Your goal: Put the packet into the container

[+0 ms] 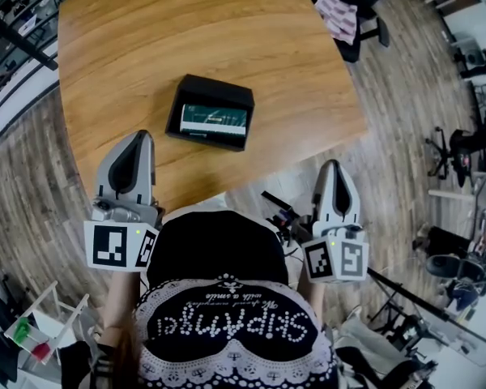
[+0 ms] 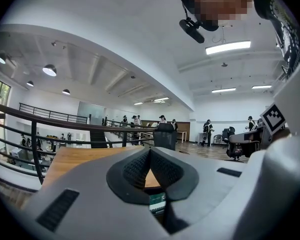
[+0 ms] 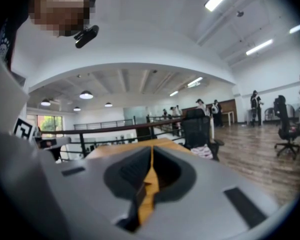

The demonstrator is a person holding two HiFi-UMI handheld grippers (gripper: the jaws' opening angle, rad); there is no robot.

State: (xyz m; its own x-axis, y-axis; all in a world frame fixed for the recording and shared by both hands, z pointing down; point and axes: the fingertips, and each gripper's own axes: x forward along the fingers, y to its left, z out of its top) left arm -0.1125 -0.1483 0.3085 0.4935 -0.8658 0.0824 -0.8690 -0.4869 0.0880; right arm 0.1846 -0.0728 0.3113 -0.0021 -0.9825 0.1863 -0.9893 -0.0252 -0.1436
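Overhead, packet [image 1: 215, 120] sits inside container [image 1: 219, 90] | left tool [image 2: 150, 152], right tool [image 3: 151, 151]: jaws together, empty (own views show)

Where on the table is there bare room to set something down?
Most of the table is bare: the wide stretch beyond the container to the far edge, plus the strips on its left and right. Tightest is the near edge, where the left gripper sits close to the container. The right gripper is off the table.
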